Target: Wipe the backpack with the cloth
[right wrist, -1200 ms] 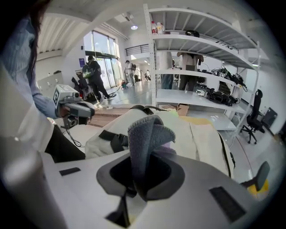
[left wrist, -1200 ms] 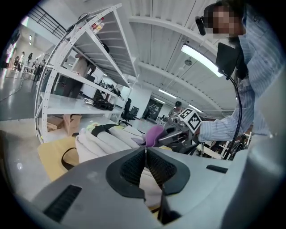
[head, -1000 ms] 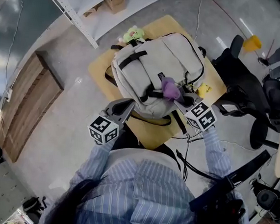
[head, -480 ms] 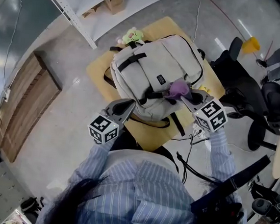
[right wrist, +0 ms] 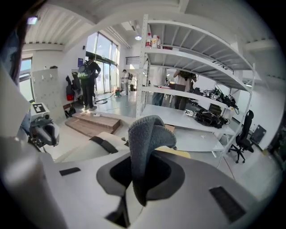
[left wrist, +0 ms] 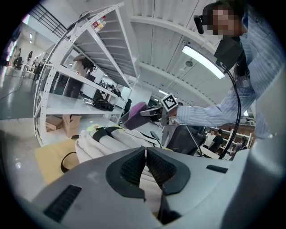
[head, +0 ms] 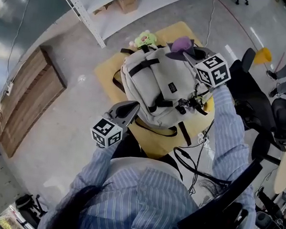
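A: What is the right gripper (right wrist: 143,179) doing?

B: Its jaws are pinching a fold of the purple cloth (right wrist: 149,134) between them; the loose end is standing up past the jaws.

A: And the left gripper (left wrist: 145,156)?

B: Its jaws are pressing pad to pad with nothing between them; it is hovering at the near end of the backpack (head: 161,83), and I cannot tell whether it is touching the fabric.

A: Where is the cloth sitting against the backpack?

B: The person is reaching the right arm out, so the cloth is hanging over the far, top end of the bag; the left gripper view is showing a gap under it, so it is probably lifted just clear.

A: Where is the backpack lying?

B: It is lying flat, front up, on a small yellow table (head: 106,73); a green soft toy (head: 146,38) is peeking out beyond it; a black office chair (head: 253,89) is standing to the right.

A: How far along is the wiping looking?

B: The cloth is gripped and over the bag, so wiping is likely under way; no damp streaks are showing, so what is done and what is left I cannot judge.
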